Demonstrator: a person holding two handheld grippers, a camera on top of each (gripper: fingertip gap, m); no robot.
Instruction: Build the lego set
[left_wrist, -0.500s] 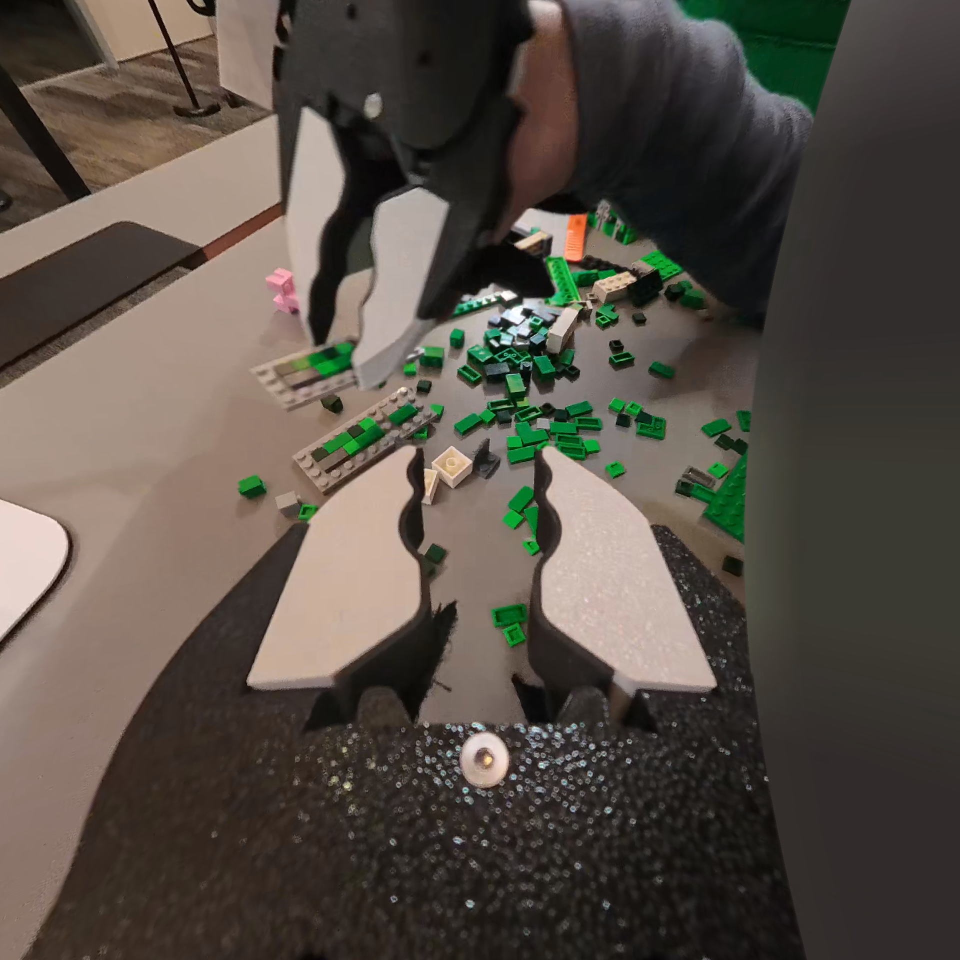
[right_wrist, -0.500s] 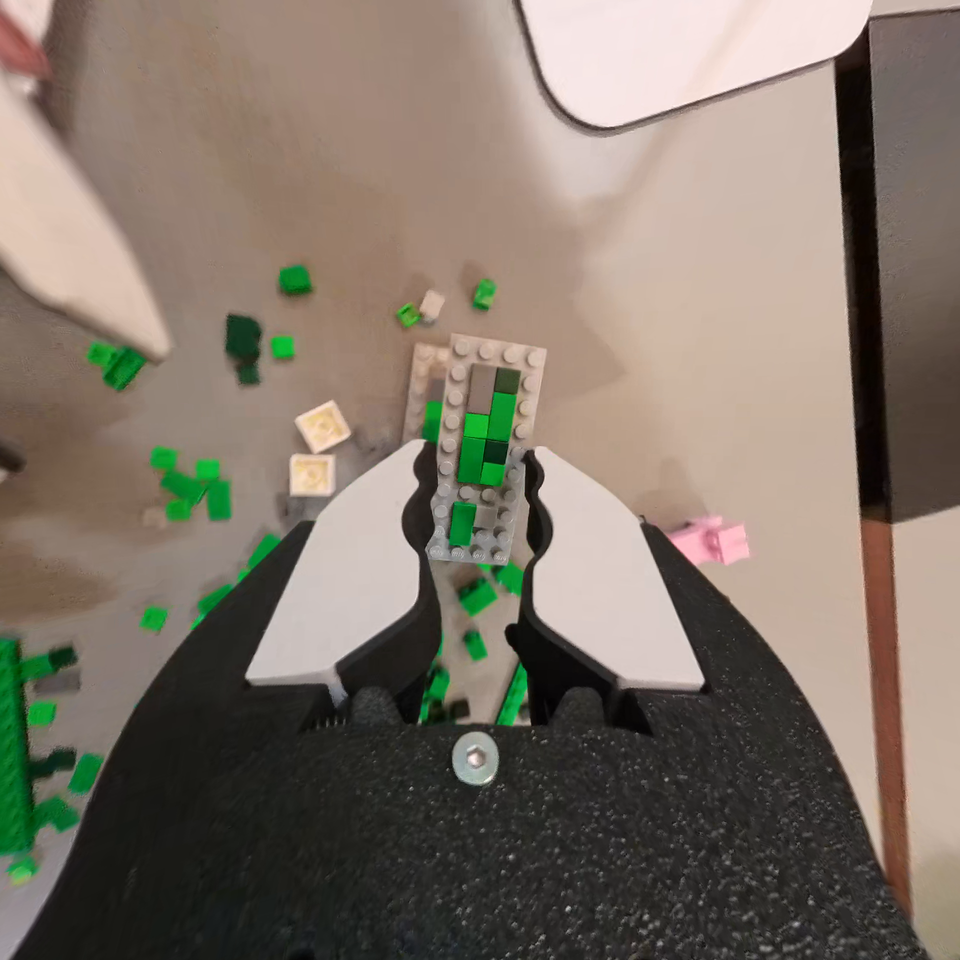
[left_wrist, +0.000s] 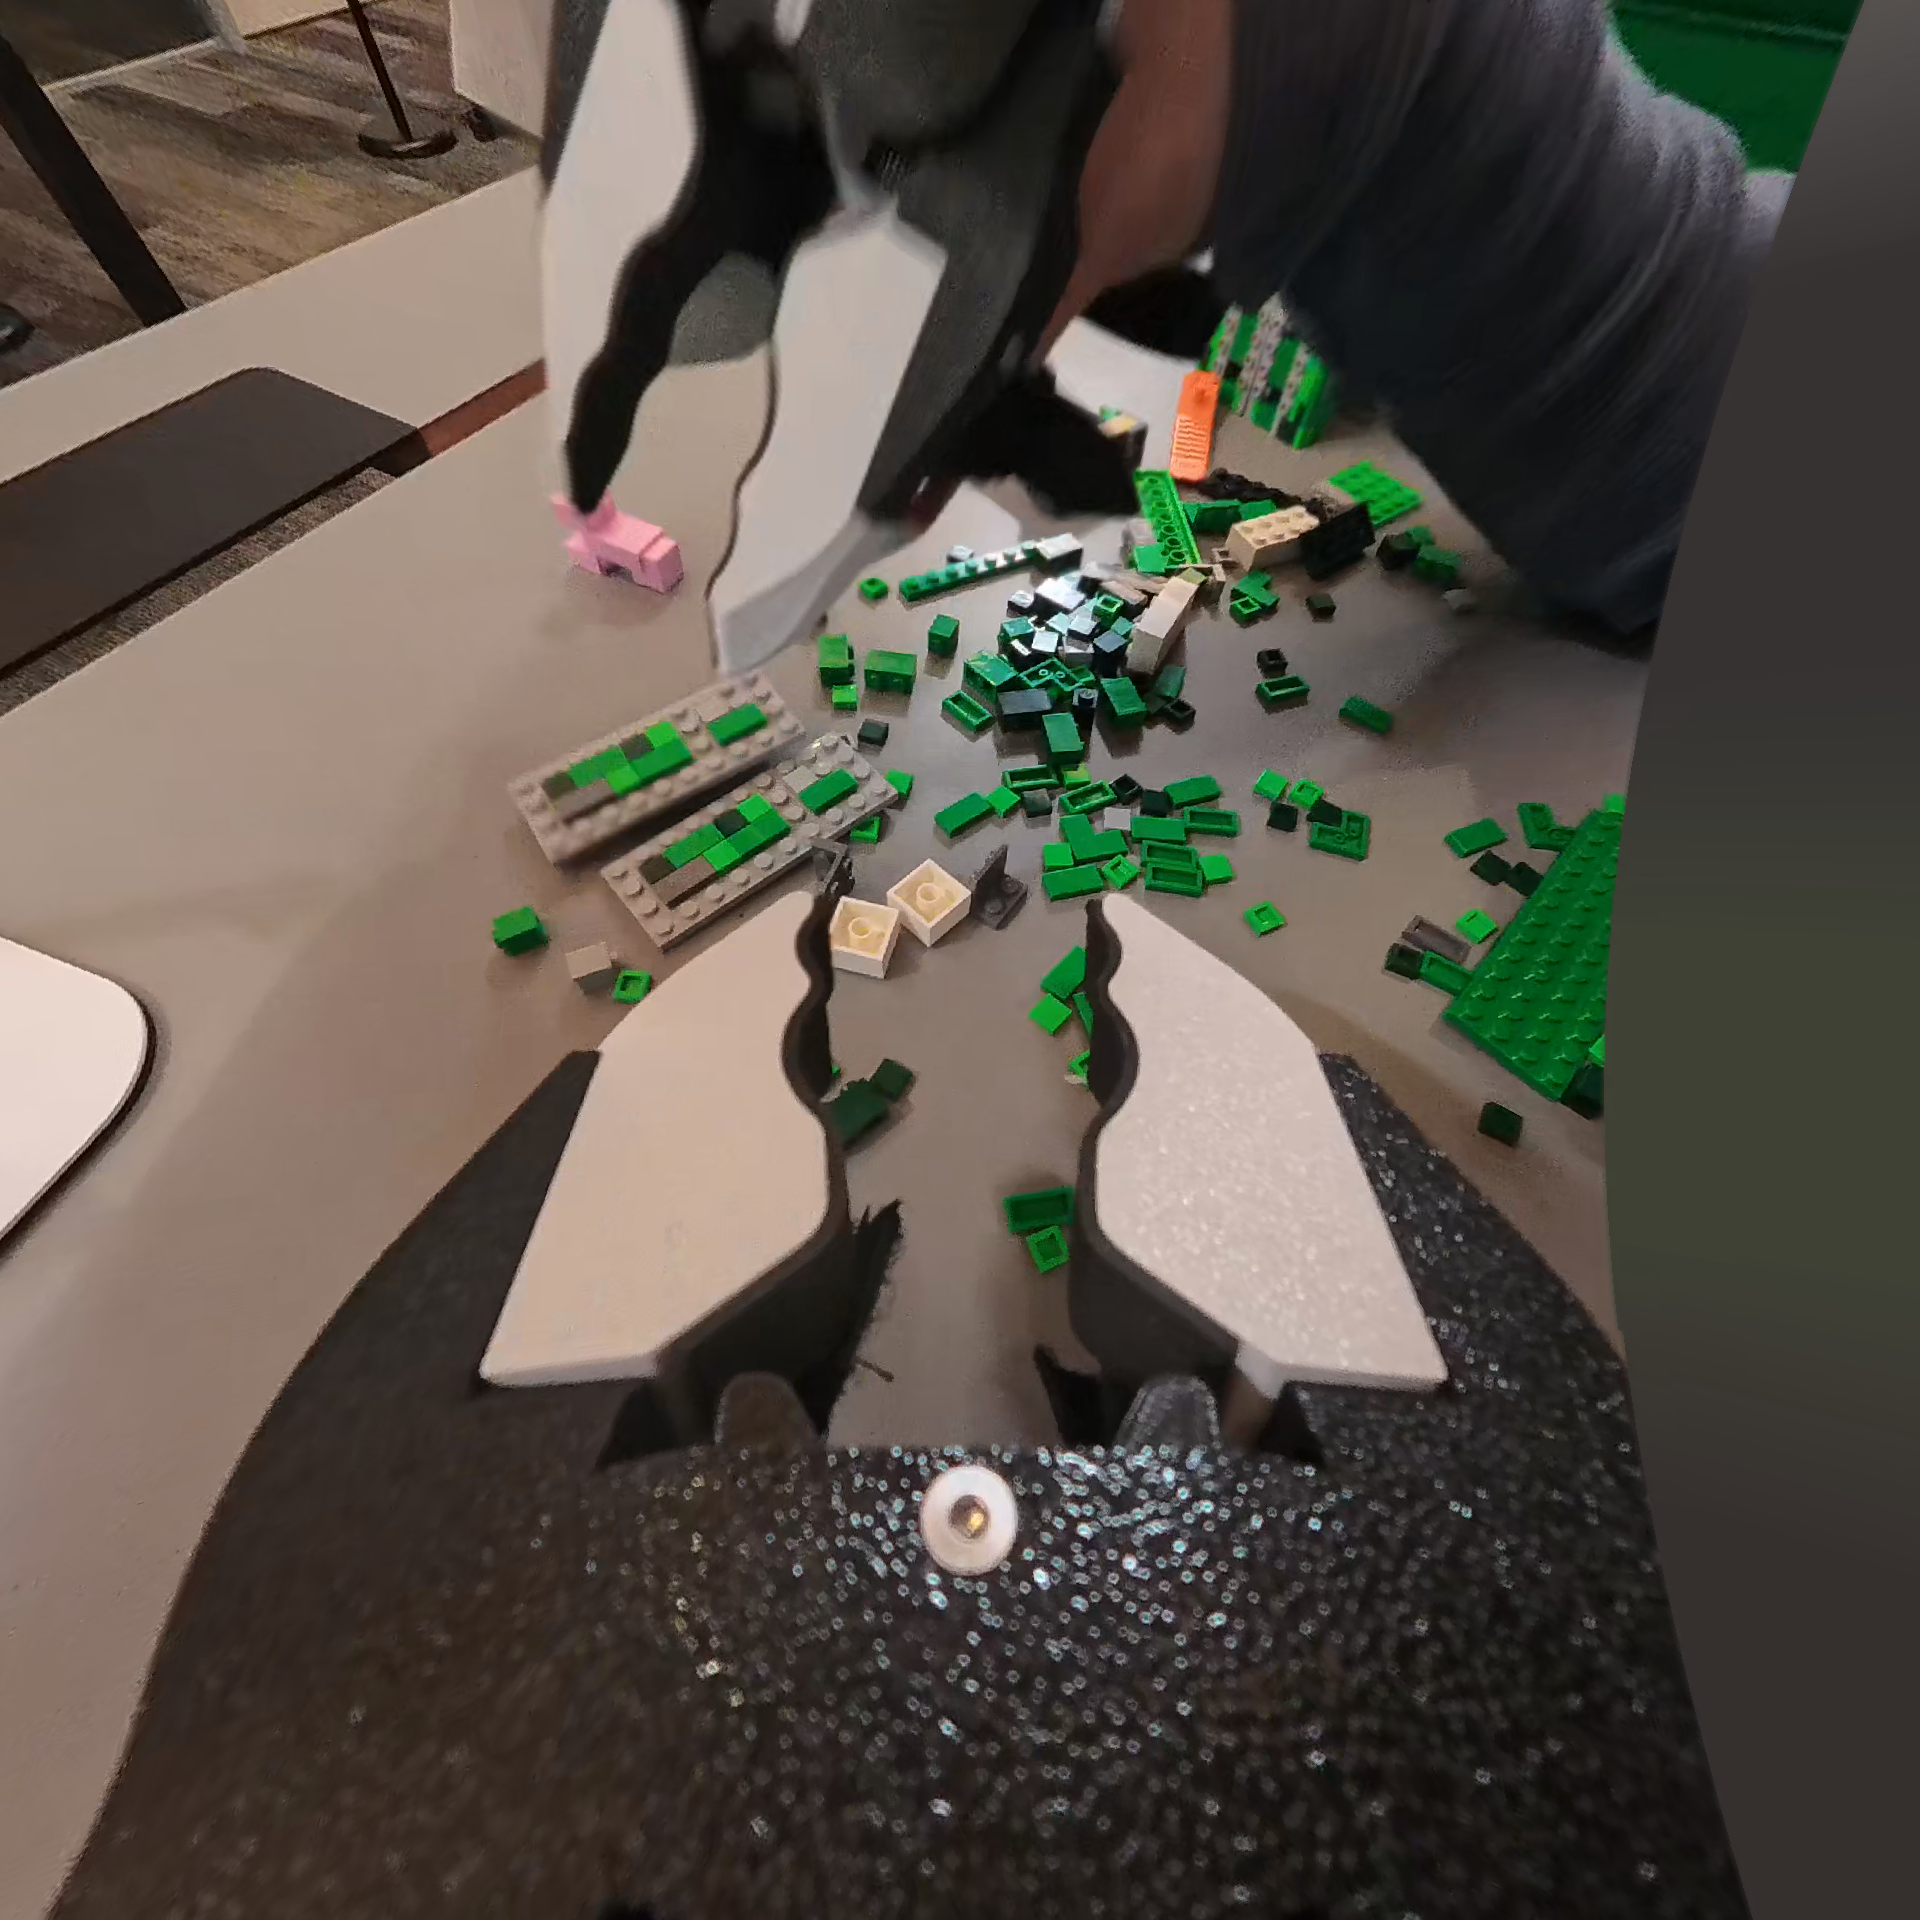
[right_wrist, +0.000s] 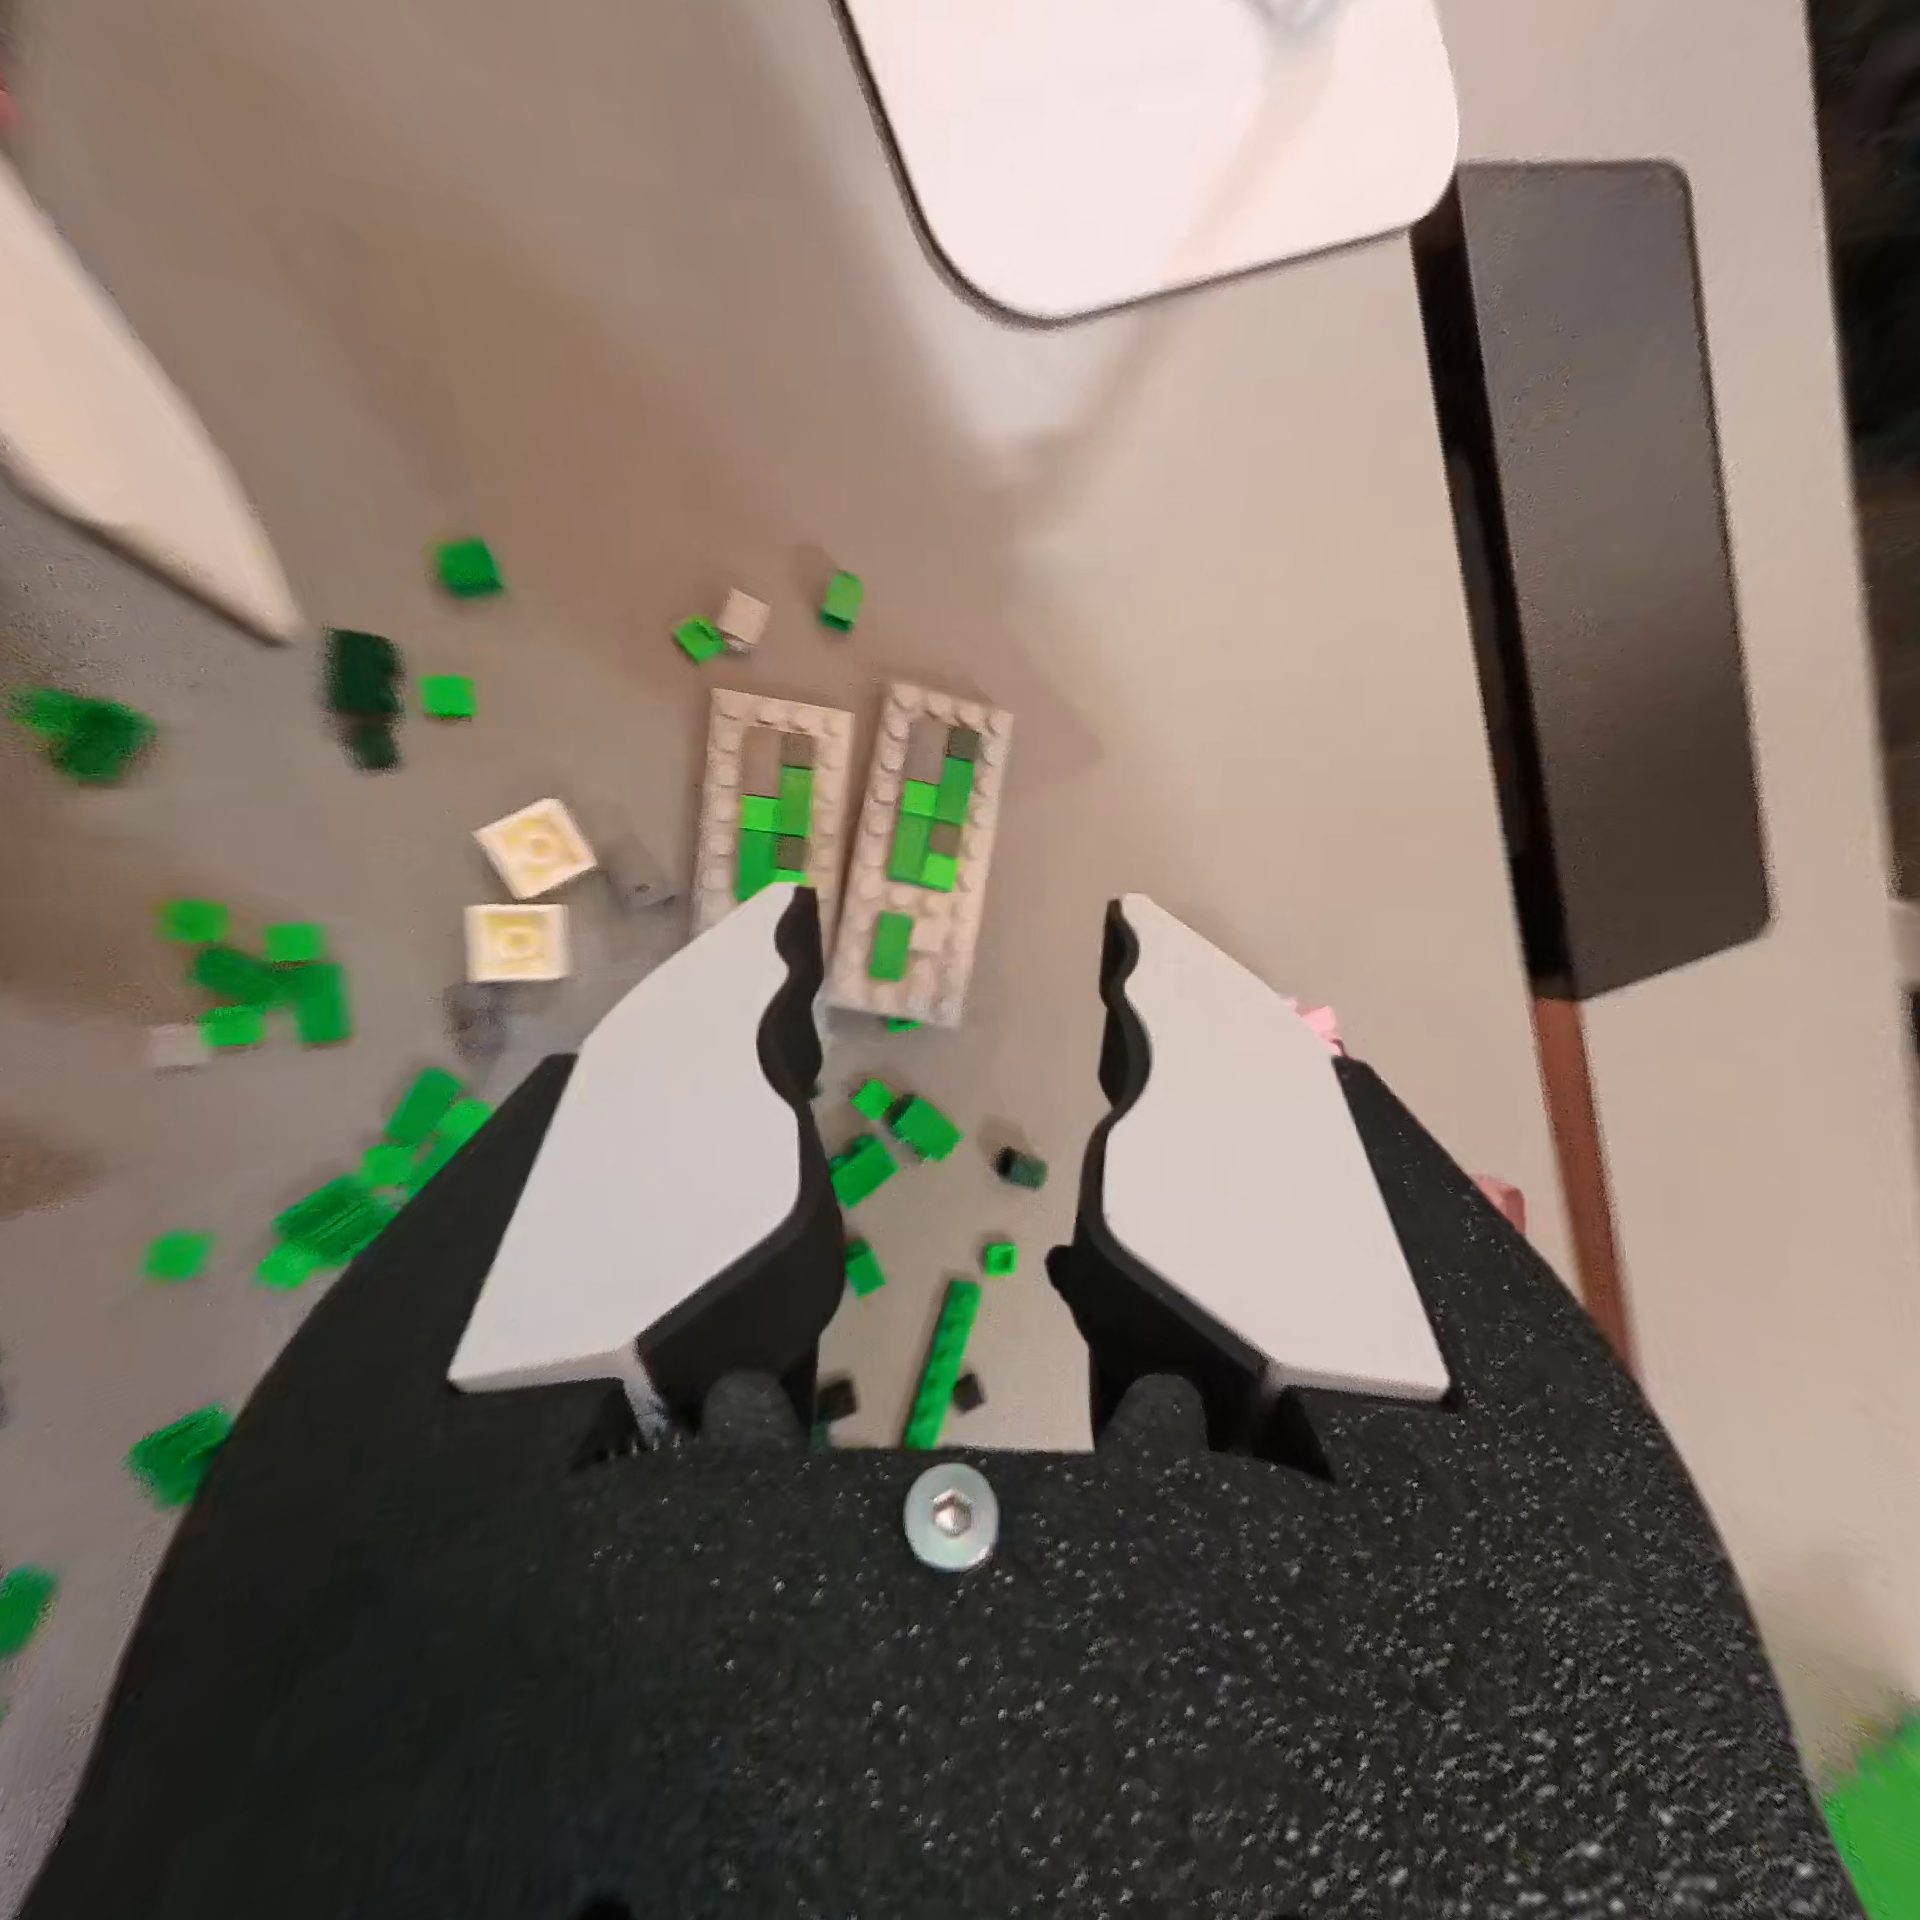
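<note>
Across the grey desk (left_wrist: 260, 831) lie scattered green lego pieces (left_wrist: 1091, 821). Two grey studded lego plates topped with green tiles (right_wrist: 852, 842) lie side by side just ahead of my right gripper (right_wrist: 961, 920), jaws spread, empty. My left gripper (left_wrist: 951, 920) also gapes, empty, near two cream square bricks (left_wrist: 899, 914).

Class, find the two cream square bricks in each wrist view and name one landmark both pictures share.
Left wrist view: the cream square bricks lie just beyond the left jaw's tip, near centre.
Right wrist view: they lie left of centre, beyond the left jaw.
Shared landmark: the two grey plates with green tiles, lying side by side next to the bricks.
</note>
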